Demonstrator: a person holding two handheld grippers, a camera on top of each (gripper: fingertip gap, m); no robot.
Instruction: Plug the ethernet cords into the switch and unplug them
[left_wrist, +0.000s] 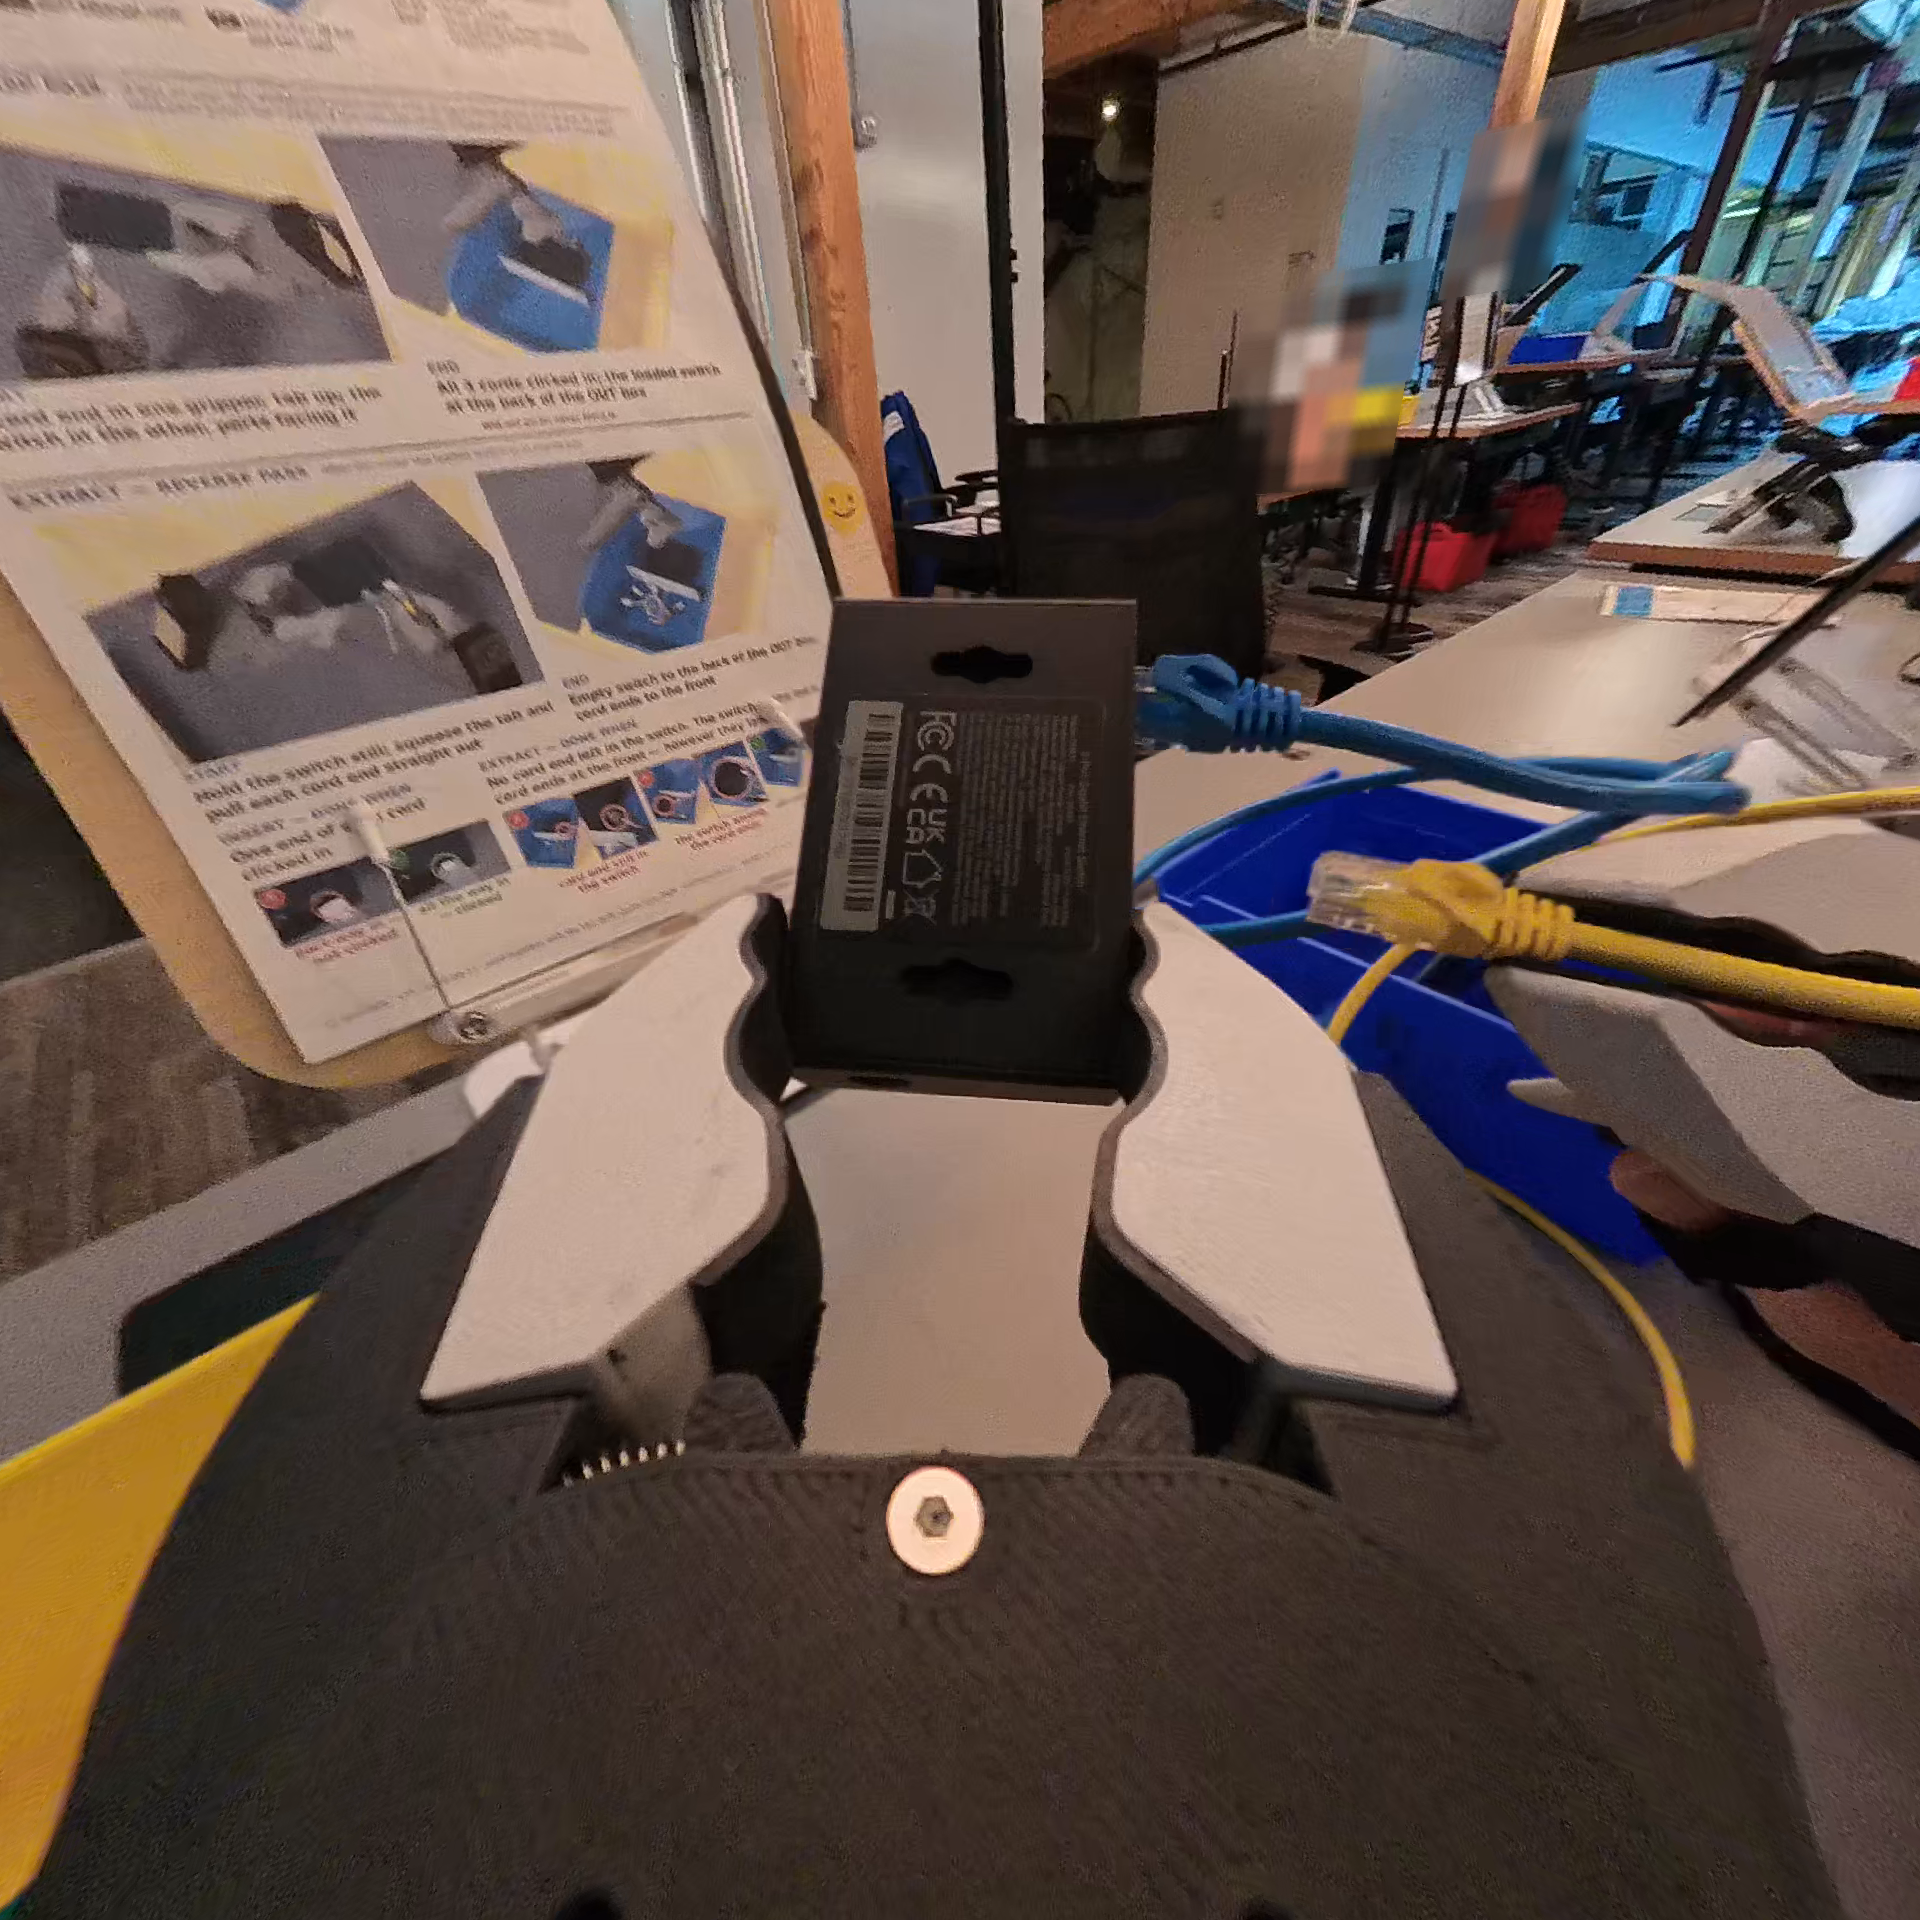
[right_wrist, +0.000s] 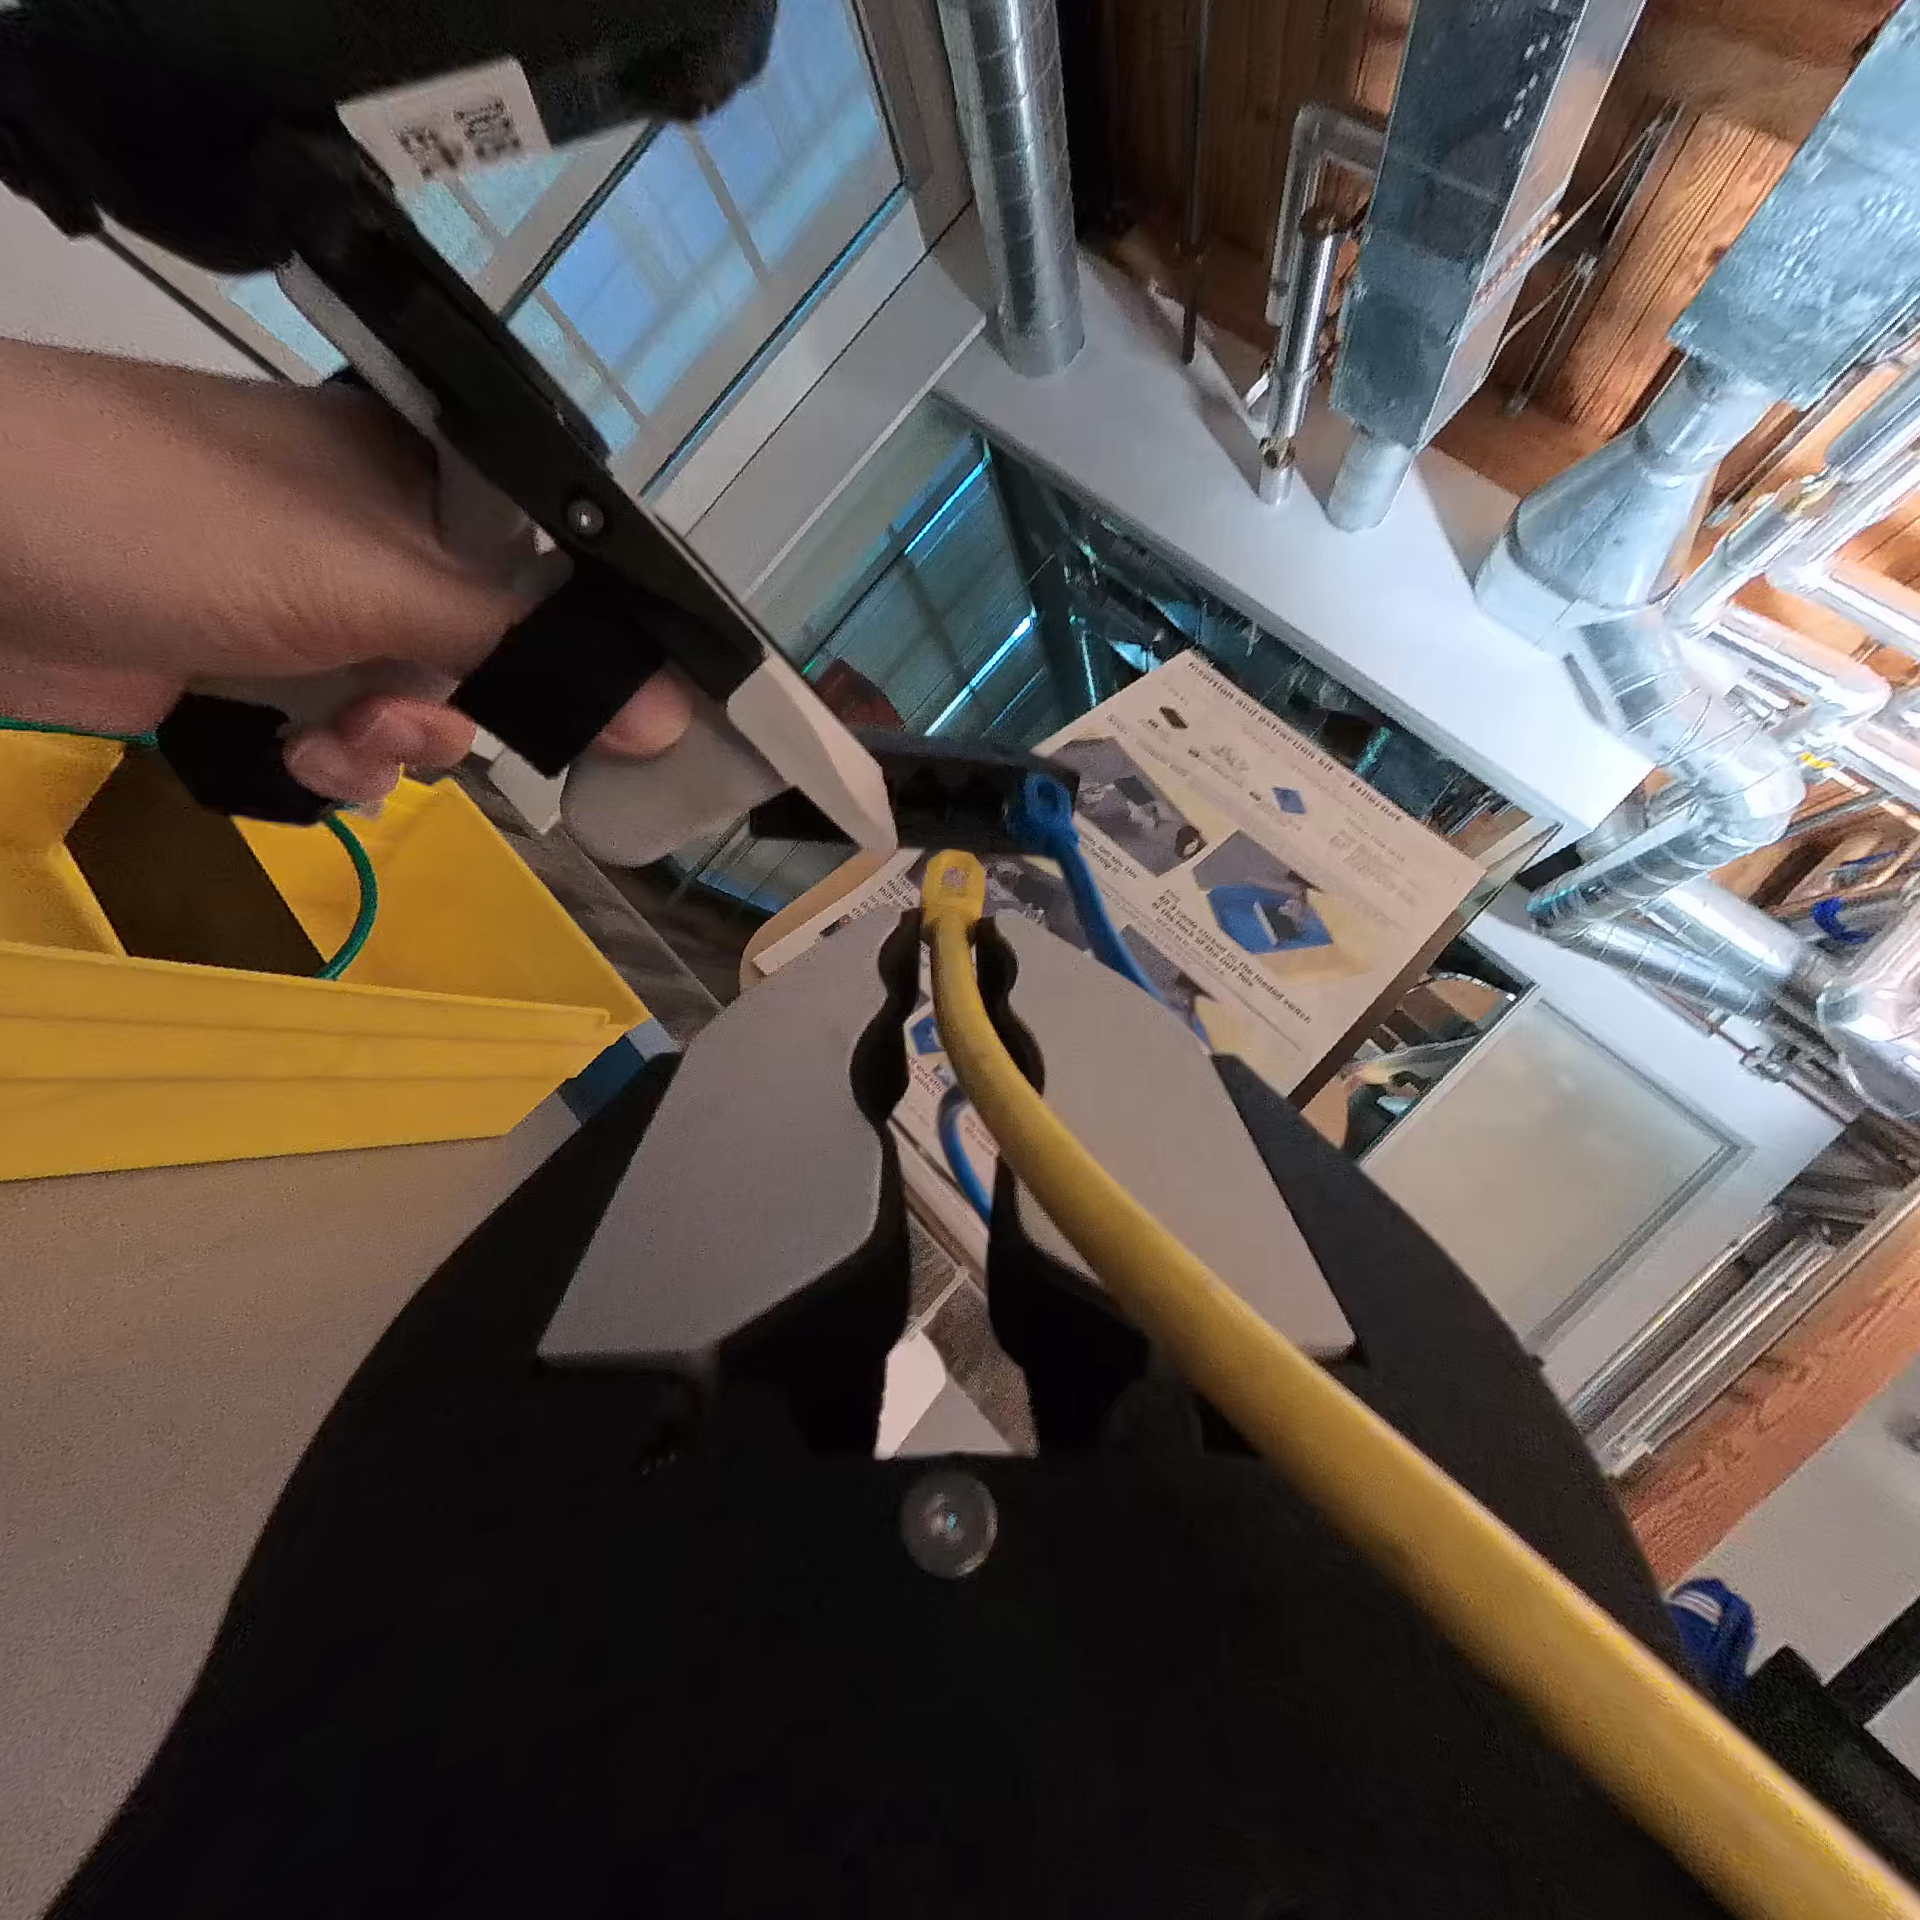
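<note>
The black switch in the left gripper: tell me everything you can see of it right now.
The black rectangular switch looks like matte plastic. It stands upright, clamped at its lower sides between the left gripper's grey fingers. Its underside faces the camera, bearing a label, a barcode sticker and two keyhole mounting slots. A blue ethernet cord is plugged into its right side; the yellow cord's plug hangs apart.

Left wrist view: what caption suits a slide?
Left gripper holds black switch, blue cord plugged in; right gripper brings yellow cord.

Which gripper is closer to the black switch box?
Left. The left gripper is shut on the switch, holding it upright between its jaws. The right gripper grips the yellow cord beside the switch, its plug just short of it.
</note>
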